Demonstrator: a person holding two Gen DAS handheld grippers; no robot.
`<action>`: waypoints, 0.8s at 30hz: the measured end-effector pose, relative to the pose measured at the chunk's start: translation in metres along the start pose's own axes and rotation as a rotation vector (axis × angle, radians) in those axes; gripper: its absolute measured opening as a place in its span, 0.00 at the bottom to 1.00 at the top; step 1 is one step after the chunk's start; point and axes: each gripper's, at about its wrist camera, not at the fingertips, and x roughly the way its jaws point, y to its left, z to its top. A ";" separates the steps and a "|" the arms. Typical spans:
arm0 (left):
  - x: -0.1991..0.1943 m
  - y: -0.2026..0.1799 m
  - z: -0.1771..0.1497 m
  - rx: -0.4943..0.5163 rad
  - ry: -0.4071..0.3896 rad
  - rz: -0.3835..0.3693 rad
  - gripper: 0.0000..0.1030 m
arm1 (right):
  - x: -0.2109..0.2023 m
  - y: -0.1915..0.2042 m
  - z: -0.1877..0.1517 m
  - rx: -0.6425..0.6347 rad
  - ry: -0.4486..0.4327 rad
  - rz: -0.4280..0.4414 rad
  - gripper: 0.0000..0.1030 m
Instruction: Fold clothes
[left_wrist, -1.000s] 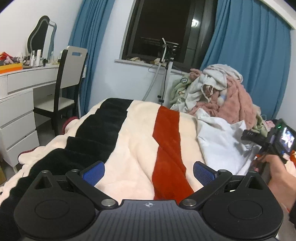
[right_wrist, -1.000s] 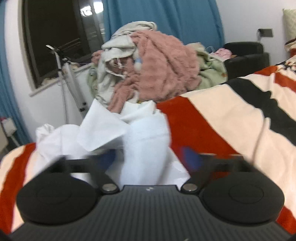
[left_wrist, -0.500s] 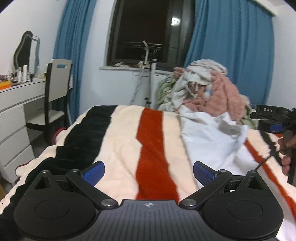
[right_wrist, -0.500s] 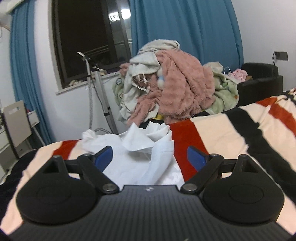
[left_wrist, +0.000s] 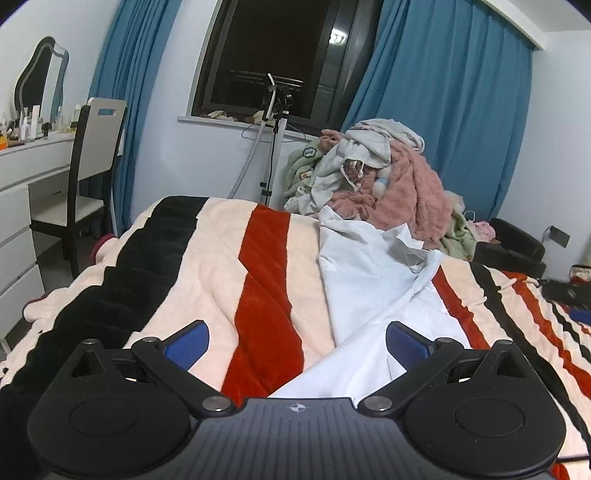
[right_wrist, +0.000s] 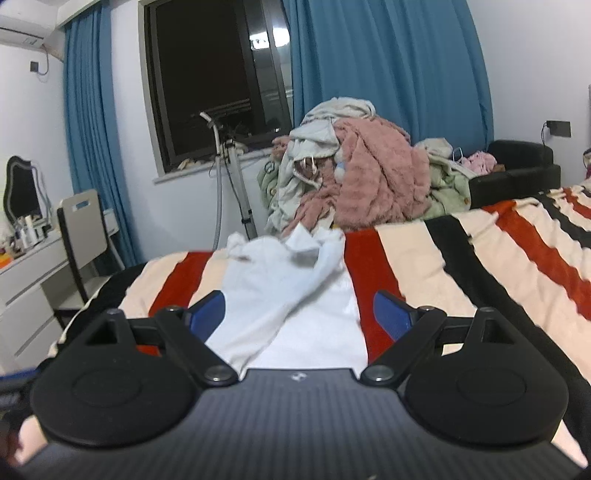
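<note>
A white garment lies rumpled and stretched lengthwise on the striped blanket of the bed; it also shows in the right wrist view. My left gripper is open and empty, low over the near end of the garment and the red stripe. My right gripper is open and empty, with the garment's near part lying between and below its blue pads. Neither gripper holds cloth.
A heap of clothes with a pink fleece is piled beyond the bed's far end. A stand is by the window. A chair and white dresser are left. A black sofa is right.
Both grippers have pulled back toward the near end of the bed. The white garment now lies stretched out longer, reaching under both grippers. The right gripper is no longer seen from the left.
</note>
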 end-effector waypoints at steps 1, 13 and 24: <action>-0.003 -0.001 -0.001 0.000 0.001 0.000 1.00 | -0.010 0.000 -0.004 -0.002 0.006 0.001 0.86; -0.002 -0.004 -0.008 0.012 0.054 0.038 1.00 | -0.079 -0.007 -0.045 -0.041 -0.003 -0.037 0.86; 0.022 0.054 -0.008 -0.276 0.209 0.116 0.99 | -0.075 -0.023 -0.053 0.057 0.042 -0.046 0.86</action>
